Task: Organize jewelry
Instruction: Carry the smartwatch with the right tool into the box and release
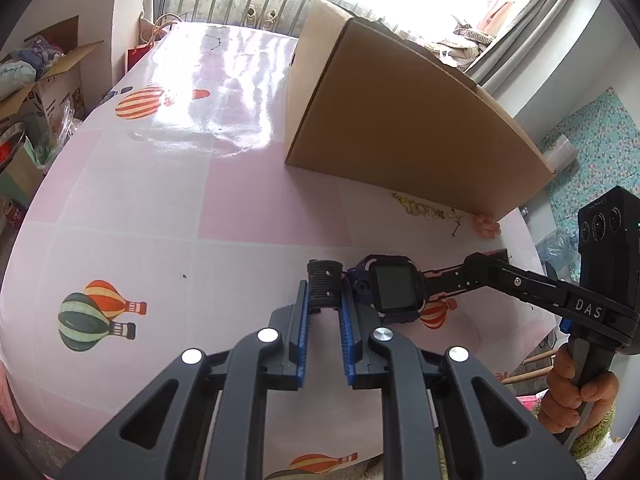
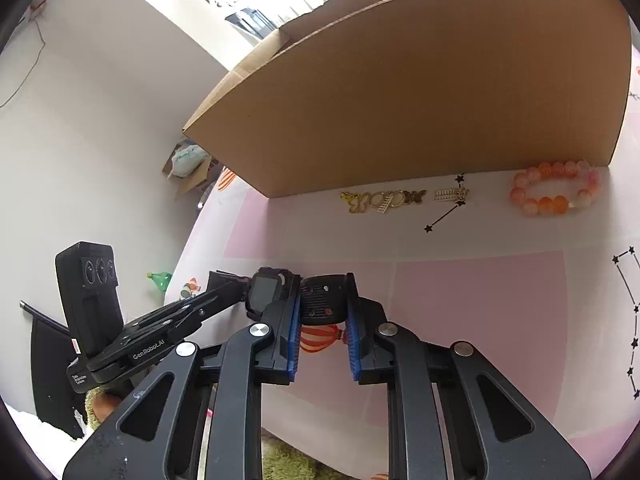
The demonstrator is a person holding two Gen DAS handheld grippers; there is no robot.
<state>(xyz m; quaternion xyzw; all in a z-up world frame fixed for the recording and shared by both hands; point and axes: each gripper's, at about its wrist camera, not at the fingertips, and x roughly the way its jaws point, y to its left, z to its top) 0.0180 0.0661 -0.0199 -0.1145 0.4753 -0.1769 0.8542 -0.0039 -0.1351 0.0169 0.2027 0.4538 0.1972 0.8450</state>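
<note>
A purple smartwatch [image 1: 390, 290] with a dark square screen hangs between both grippers just above the pink tablecloth. My left gripper [image 1: 325, 294] is shut on one black strap end [image 1: 325, 286]. My right gripper [image 2: 323, 300] is shut on the other strap end [image 2: 322, 300]; the watch face [image 2: 265, 292] shows to its left. Gold hair clips [image 2: 382, 200], a small gold clip [image 2: 450, 194] and an orange bead bracelet [image 2: 554, 194] lie by the cardboard box [image 2: 420, 92].
The big cardboard box [image 1: 396, 120] stands on the table's far right. The table [image 1: 160, 200] has a glossy pink cloth with balloon prints. Open boxes of clutter [image 1: 36, 88] stand off its left edge. The near table edge runs just below the grippers.
</note>
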